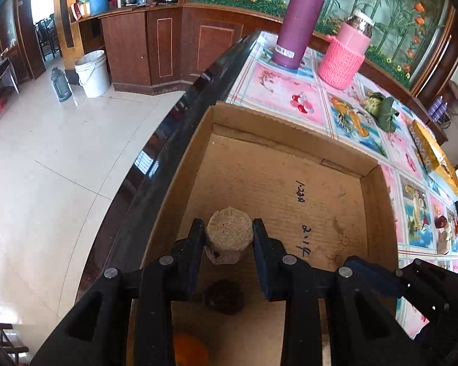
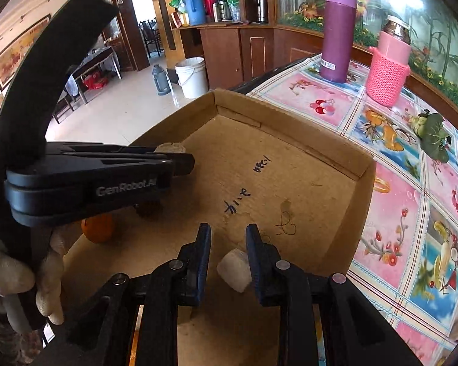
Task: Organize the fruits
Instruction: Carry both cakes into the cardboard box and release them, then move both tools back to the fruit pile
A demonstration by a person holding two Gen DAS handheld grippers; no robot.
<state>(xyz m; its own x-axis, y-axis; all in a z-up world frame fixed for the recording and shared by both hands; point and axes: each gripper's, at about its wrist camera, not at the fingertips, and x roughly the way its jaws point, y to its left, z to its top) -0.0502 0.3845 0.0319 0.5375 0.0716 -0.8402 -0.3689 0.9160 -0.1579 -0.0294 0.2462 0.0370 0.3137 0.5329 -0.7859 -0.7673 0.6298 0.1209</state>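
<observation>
Both tongs gripping: left tongs (image 1: 229, 225) beige fruit (image 1: 229, 233), right tongs (image 2: 228, 231) white piece (image 2: 235, 270)

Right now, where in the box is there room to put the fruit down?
The far half of the cardboard box is bare, from the pen scribbles to the back wall. The near left corner is crowded: an orange, a dark fruit, and both grippers.

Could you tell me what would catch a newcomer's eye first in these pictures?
Likely the cardboard box at the table edge, with both grippers over it: the left gripper holds a beige round fruit, the right gripper a white piece. Behind stand a purple flask and a pink bottle.
</observation>
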